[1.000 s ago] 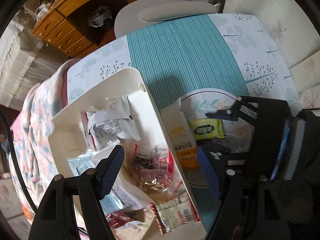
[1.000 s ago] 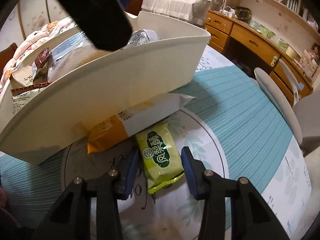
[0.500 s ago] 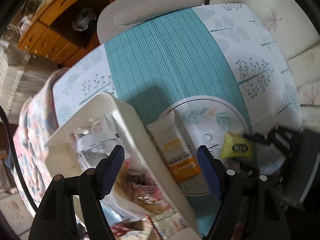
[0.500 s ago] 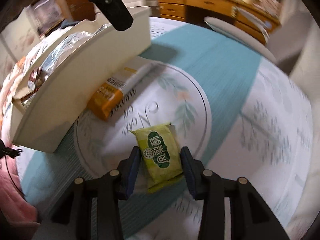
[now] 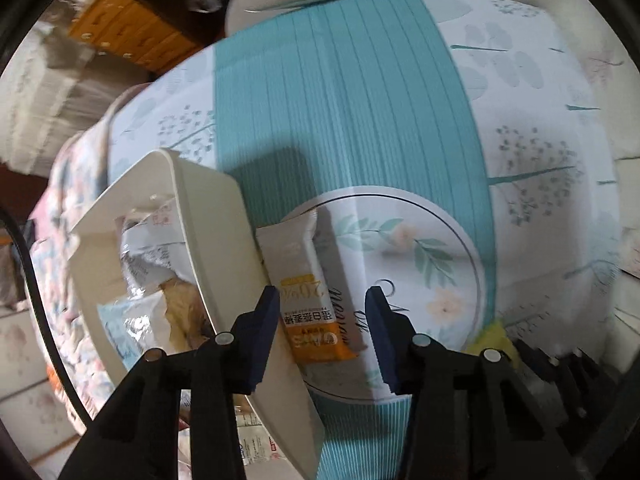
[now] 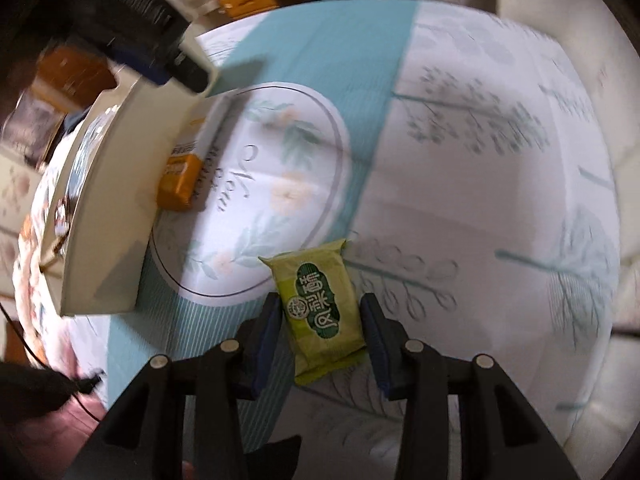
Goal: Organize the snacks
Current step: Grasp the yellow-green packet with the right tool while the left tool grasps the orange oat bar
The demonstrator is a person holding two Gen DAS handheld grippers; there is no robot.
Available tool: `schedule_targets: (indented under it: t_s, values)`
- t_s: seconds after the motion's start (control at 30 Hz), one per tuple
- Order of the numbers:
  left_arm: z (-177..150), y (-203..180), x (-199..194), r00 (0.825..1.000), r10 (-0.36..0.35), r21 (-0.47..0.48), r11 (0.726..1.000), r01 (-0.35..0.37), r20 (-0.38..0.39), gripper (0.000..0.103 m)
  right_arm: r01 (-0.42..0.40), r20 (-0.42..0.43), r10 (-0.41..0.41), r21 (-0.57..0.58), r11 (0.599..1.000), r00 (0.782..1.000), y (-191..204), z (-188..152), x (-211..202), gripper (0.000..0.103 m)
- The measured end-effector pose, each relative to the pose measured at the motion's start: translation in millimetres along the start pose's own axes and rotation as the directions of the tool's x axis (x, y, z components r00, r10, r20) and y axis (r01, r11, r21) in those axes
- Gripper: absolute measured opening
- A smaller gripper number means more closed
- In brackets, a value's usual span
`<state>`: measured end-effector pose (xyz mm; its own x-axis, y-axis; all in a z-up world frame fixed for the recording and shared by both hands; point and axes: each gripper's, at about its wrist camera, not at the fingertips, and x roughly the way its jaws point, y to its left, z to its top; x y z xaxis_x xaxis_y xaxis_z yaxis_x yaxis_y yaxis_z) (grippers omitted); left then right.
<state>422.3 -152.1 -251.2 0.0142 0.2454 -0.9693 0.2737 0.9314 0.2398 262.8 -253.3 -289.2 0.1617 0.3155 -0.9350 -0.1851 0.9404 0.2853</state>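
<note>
Right now R gripper sits w/ jaws narrow around green snack pack – contact unclear. L gripper spread wide over orange-white pack lying beside white bin – touching nothing.
</note>
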Motion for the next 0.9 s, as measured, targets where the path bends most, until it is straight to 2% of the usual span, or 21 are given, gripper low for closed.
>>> schedule_targets:
  t_s: [0.1, 0.17, 0.27, 0.4, 0.57, 0.9]
  values:
    - [-8.7, -13.0, 3.3, 0.988, 0.151, -0.046, 0.988, -0.149, 0.038, 0.044, -0.025, -0.014, 0.026, 0.076, 0.997, 1.000, -11.3, -0.7, -5.2, 0.040]
    - [-12.3, -17.3, 6.7, 0.984, 0.177, -0.081, 0.981, -0.174, 0.035, 0.044, -0.041, -0.026, 0.044, 0.114, 0.993, 0.999, -18.3, -1.8, -8.3, 0.040]
    - [-16.9, -19.5, 15.5, 0.981, 0.194, -0.154, 0.969, -0.191, 0.007, 0.044, -0.052, -0.041, 0.058, 0.139, 0.989, 0.997, -23.6, -3.5, -12.6, 0.040]
    - [-24.5, -19.1, 25.1, 0.973, 0.228, -0.221, 0.949, -0.226, -0.013, 0.044, -0.038, -0.060, 0.044, 0.110, 0.993, 0.997, -25.5, -6.1, -23.3, 0.040]
    - [-31.1, -19.8, 38.9, 0.974, 0.224, -0.280, 0.933, -0.227, -0.043, 0.044, -0.019, -0.079, 0.026, 0.085, 0.996, 0.997, -25.4, -11.4, -29.9, 0.040]
    - [-42.4, -12.5, 62.8, 0.962, 0.261, -0.368, 0.889, -0.271, -0.078, 0.045, -0.025, -0.098, 0.030, 0.056, 0.998, 0.995, -23.3, -16.0, -33.4, 0.040]
